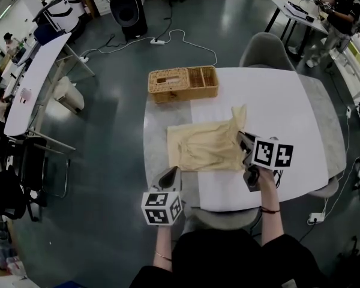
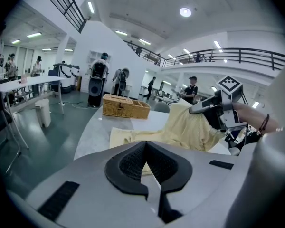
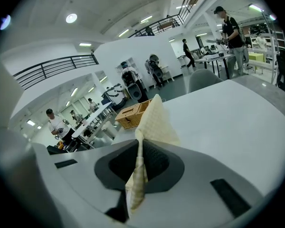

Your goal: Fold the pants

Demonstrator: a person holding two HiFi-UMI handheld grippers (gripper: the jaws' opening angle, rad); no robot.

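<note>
right gripper [image 1: 245, 140] pinches a raised edge of the pants [image 1: 201, 147], which lie on the table [image 1: 282, 101], probably to carry a fold across; left gripper [image 1: 170, 175] waits beside them, pressed together and empty.

The jaws of the right gripper [image 3: 138, 158] are seen pressed together on a fold of the pale yellow pants [image 3: 157, 121]. The cloth is pinched thin between the dark pads and is spread above them into a raised, pointed flap. Beyond the flap a white table [image 3: 228, 122] is shown, and a wicker basket [image 3: 132, 115] is set near its far edge. A grey chair [image 3: 202, 80] is placed behind the table. Further back, a person in dark clothes [image 3: 229, 32] is seen standing by other tables.
</note>
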